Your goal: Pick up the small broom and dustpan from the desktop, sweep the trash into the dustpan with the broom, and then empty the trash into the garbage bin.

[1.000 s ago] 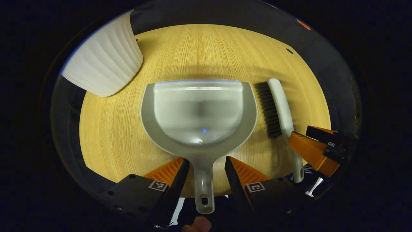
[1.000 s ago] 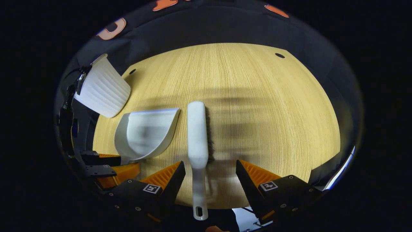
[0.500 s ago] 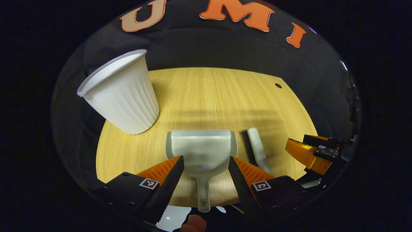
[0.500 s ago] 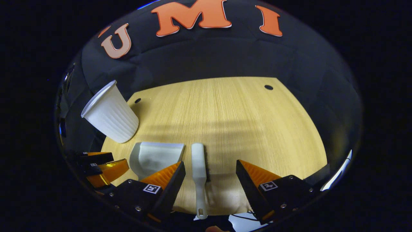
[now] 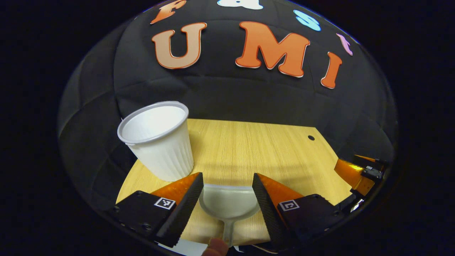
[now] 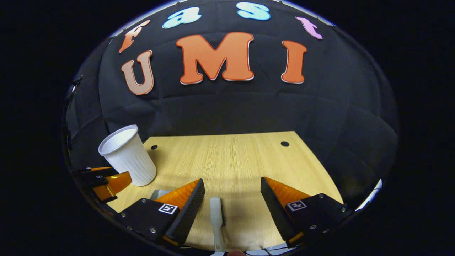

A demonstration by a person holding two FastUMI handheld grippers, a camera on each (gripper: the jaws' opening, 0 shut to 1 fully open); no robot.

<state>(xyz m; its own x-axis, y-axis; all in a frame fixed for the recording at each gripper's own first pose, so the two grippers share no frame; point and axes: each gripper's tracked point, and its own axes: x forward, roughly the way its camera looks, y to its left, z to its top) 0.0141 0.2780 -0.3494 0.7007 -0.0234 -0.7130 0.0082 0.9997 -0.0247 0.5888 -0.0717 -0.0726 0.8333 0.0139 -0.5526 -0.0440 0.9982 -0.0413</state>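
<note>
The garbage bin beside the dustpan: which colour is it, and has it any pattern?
The garbage bin is white with vertical ribs down its side, seen best in the left gripper view.

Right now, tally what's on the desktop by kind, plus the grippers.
White ribbed cup: 1
Dustpan: 1
Small broom: 1
Grippers: 2, left gripper and right gripper, both open
Total: 5

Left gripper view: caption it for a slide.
Open left gripper poised over the dustpan on the desktop, white cup beside.
</note>
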